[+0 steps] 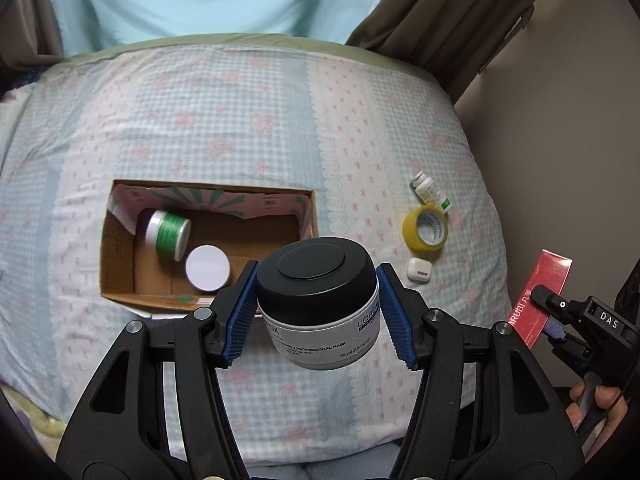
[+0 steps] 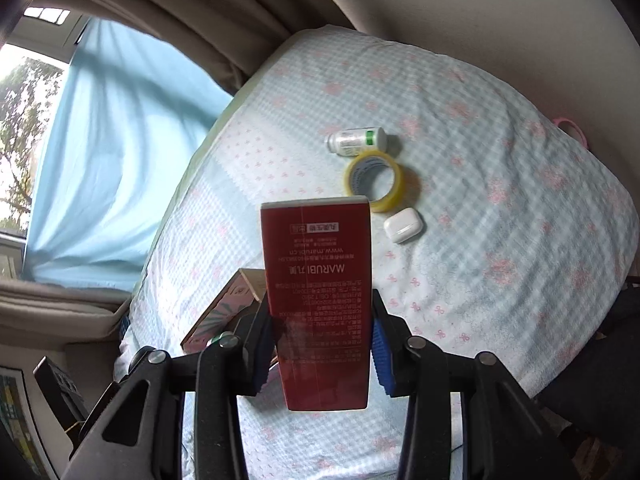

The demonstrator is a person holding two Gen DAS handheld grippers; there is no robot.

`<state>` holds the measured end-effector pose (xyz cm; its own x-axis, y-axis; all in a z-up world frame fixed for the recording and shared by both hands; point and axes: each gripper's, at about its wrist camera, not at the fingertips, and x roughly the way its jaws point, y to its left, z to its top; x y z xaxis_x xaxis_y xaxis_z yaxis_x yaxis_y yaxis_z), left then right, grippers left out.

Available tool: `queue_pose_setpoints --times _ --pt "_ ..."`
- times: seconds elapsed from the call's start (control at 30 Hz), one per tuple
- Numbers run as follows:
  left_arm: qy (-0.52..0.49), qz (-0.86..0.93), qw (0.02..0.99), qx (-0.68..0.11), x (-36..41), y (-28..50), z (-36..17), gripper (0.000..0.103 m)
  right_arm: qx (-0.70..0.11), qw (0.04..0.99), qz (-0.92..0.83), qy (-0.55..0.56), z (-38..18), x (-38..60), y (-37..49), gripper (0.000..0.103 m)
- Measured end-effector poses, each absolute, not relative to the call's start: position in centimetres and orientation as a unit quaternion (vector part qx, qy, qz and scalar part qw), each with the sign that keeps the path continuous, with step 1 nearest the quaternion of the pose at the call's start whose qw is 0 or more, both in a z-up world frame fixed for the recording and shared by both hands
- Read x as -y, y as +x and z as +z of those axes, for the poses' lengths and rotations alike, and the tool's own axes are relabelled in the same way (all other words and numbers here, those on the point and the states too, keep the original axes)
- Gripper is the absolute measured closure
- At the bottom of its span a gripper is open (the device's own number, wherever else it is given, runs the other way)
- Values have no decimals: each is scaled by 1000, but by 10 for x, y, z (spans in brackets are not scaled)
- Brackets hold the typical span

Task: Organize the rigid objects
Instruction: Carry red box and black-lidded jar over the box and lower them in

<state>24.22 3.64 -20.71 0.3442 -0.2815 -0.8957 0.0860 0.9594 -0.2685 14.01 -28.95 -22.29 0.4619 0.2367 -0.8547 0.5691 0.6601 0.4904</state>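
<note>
left gripper (image 1: 318, 300) clamps a black-lidded grey plastic jar (image 1: 320, 304) just right of the open cardboard box (image 1: 120, 280), likely headed in. right gripper (image 2: 320, 344) pinches a tall red carton (image 2: 318, 280); yellow tape roll (image 2: 374, 180) waits further right.

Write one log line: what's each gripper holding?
left hand-held gripper: shut on black-lidded jar | right hand-held gripper: shut on red carton | cardboard box: two jars inside
</note>
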Motion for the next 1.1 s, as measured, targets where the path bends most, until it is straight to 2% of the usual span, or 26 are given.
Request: queue_pose_setpoints --times 0.23,0.57,0.77,1.1 --pt "-80 -99 819 -560 -110 226 -199 48 -511 782 -49 355 -198 200 161 65" --pt "-71 -53 813 -575 -185 227 -223 48 -552 767 23 327 -218 103 200 65" --pt "-84 -23 799 -595 -200 237 -256 48 -587 763 66 262 -244 70 234 65" --pt "-38 -9 752 -658 -188 276 -333 48 -636 752 101 139 -295 37 288 65"
